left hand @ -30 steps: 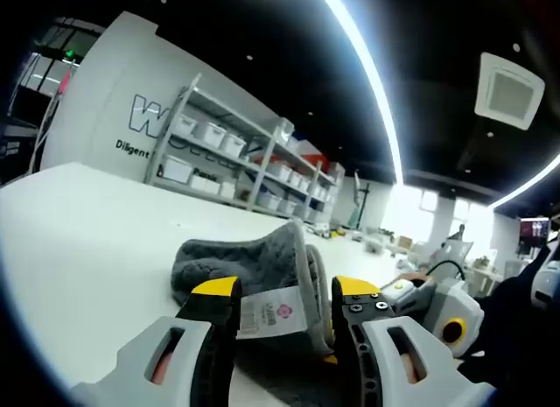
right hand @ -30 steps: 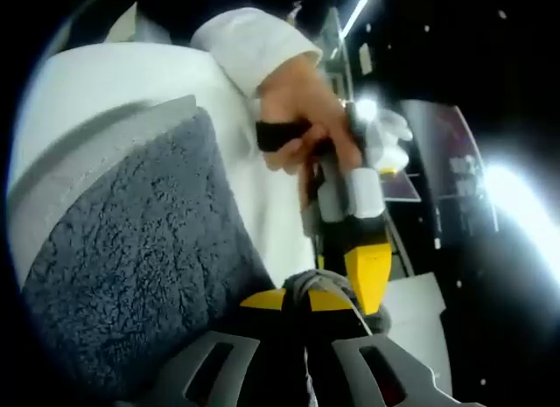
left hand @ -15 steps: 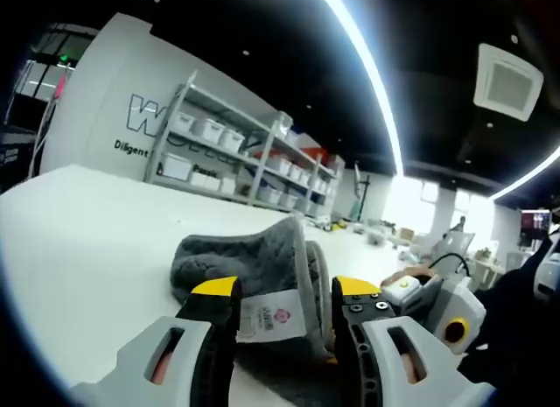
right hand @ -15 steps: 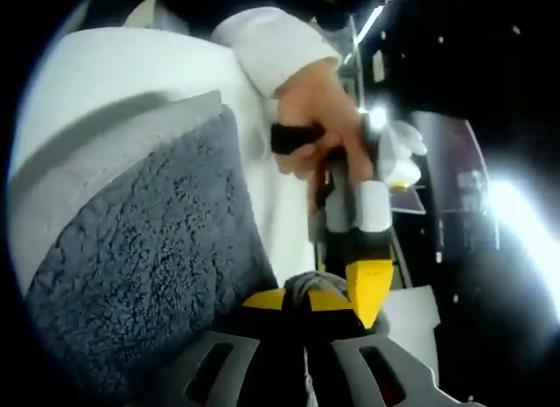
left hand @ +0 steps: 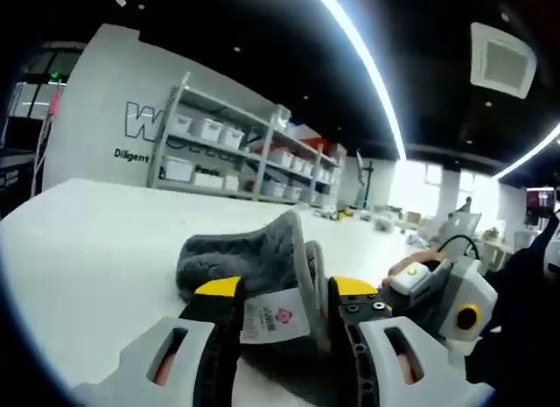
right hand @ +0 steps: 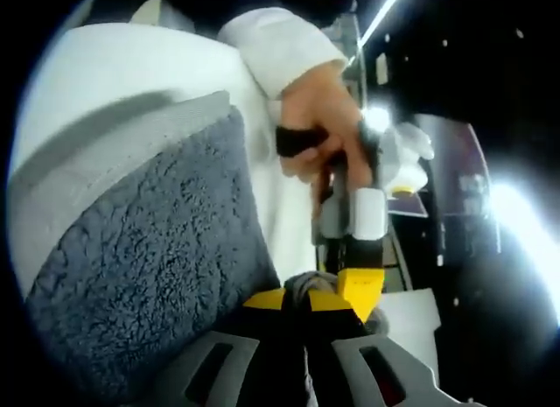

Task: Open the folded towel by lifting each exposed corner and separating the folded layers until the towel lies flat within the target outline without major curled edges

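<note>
Towel (left hand: 254, 258): grey, bunched up on the white desk (left hand: 96, 249), part raised in front of your left gripper (left hand: 284, 293); in the right gripper view it's a big fuzzy slab (right hand: 149, 267) on the left.
Left jaws: a bit apart, white tag (left hand: 276, 315) and towel edge sit between them; can't tell if they're actually pinching.
Right gripper (right hand: 306, 300): jaws look squeezed together on a fold of towel.
Hand (right hand: 319, 118): yours, on the left gripper (right hand: 354, 249), right beside the right one.
Tip: both grips are close together, so I'd pull them apart slowly, low over the desk, so layers peel without curling.
Hidden: target outline, other corners, how many folds are left.
</note>
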Available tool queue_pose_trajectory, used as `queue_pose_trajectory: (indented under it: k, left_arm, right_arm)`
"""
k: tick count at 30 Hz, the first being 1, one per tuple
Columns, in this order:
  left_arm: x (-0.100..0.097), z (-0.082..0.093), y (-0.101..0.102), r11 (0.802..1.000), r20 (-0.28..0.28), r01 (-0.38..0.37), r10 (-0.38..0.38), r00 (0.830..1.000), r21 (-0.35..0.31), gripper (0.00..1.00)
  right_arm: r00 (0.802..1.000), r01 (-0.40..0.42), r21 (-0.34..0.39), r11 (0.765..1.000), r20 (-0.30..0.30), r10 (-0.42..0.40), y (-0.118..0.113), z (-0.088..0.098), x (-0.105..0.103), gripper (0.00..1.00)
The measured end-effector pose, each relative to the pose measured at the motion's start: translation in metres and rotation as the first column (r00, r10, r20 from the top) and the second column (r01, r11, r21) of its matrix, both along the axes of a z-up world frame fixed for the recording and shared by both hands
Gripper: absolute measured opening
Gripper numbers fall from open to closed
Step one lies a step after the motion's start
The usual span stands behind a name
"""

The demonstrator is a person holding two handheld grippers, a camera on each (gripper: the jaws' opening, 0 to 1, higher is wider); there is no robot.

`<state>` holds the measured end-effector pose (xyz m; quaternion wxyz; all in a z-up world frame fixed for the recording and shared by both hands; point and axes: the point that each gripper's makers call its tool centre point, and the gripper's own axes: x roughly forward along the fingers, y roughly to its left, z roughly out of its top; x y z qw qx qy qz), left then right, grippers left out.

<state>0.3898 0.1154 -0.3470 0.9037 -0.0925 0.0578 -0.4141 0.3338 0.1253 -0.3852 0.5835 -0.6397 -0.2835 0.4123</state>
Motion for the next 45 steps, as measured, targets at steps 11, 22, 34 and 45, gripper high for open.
queue_pose_trajectory:
  k: [11, 22, 34, 45]
  left_arm:
    - [0.005, -0.005, 0.008, 0.999, 0.000, -0.034, 0.034, 0.999, 0.037, 0.28]
    - [0.005, -0.010, 0.012, 0.998, -0.028, -0.047, 0.048, 0.998, 0.043, 0.20]
    - [0.004, -0.006, 0.018, 0.998, -0.042, -0.063, 0.063, 0.997, 0.014, 0.10]
    - [0.001, 0.002, 0.022, 0.994, -0.104, -0.063, 0.054, 0.993, -0.087, 0.04]
  right_arm:
    - [1.000, -0.001, 0.004, 1.000, 0.002, 0.001, 0.000, 0.000, 0.000, 0.02]
    - [0.999, 0.009, 0.039, 0.999, -0.047, -0.007, -0.003, 0.003, 0.000, 0.03]
    - [0.945, 0.008, 0.200, 0.980, -0.321, 0.058, -0.004, 0.017, -0.005, 0.15]
    - [0.848, 0.028, 0.314, 0.949, -0.510, 0.143, -0.007, 0.031, -0.004, 0.26]
